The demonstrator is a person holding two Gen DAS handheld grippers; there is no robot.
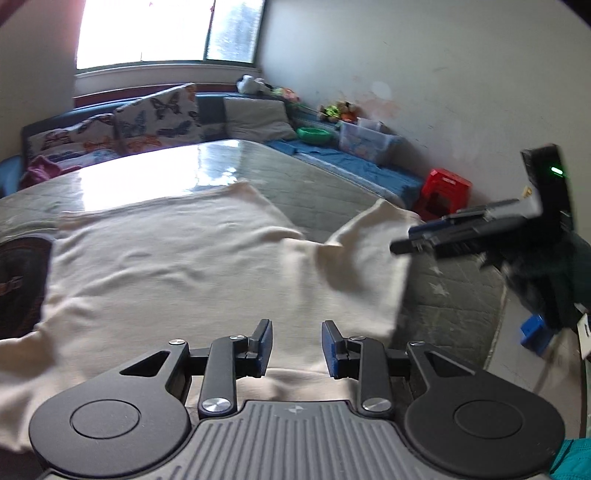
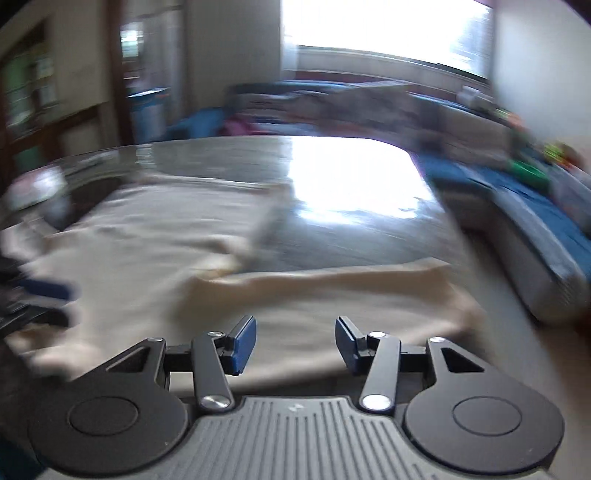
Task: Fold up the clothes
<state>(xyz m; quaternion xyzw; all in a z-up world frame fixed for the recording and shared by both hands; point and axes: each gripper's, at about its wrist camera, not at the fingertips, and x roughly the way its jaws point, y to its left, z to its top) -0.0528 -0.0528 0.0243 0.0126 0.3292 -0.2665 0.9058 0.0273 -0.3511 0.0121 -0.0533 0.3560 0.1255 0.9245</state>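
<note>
Left gripper hangs spread and empty over the cream shirt, flat on the table for folding; right gripper, also spread, holds nothing.

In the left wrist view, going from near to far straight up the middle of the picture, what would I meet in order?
Left gripper, jaws open and empty → cream garment spread flat → shiny quilted bed surface → grey cushion → window.
</note>
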